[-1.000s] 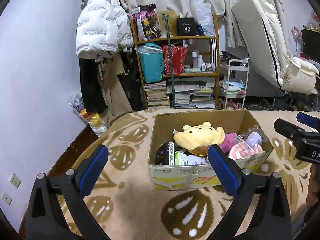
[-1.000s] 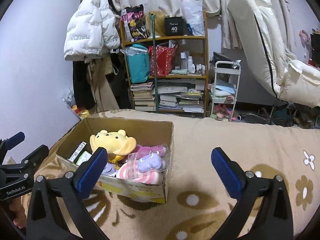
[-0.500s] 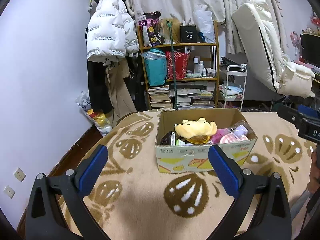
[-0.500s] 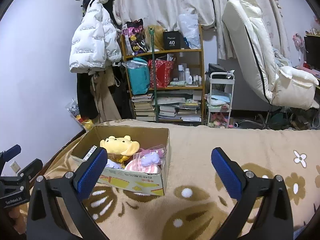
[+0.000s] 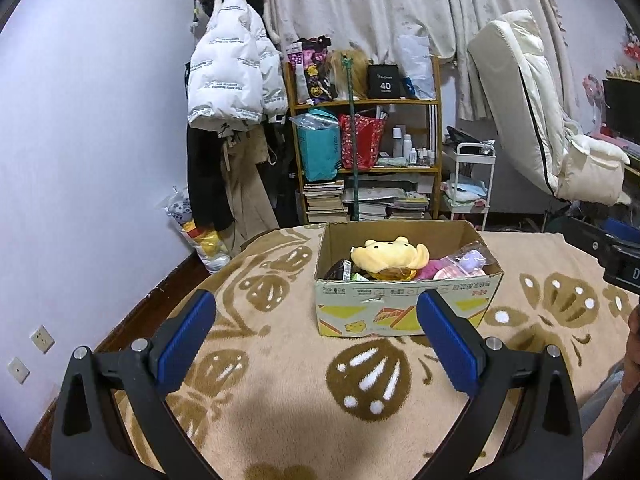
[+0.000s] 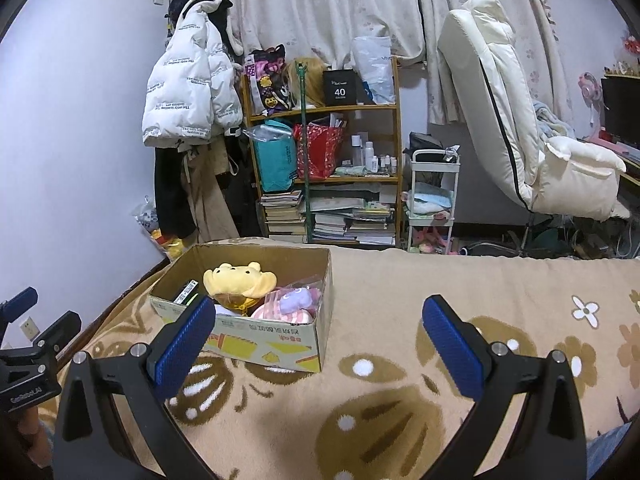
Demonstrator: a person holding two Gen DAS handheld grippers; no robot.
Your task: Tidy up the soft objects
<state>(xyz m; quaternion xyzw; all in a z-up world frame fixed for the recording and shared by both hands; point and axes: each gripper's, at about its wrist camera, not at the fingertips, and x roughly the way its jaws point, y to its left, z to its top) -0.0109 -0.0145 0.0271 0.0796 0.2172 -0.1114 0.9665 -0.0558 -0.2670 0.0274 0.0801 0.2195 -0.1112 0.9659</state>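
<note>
The cardboard box [image 5: 404, 312] sits on the patterned blanket [image 5: 280, 392], holding a yellow plush toy [image 5: 390, 255] and a pink striped one [image 6: 280, 312]. Both the left tongs [image 5: 316, 338] and the right tongs [image 6: 320, 342] are spread wide, empty, short of the box.

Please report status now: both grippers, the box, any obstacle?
Left gripper open, empty. Right gripper open, empty. Box on blanket, yellow plush on top. Nothing in the way.
</note>
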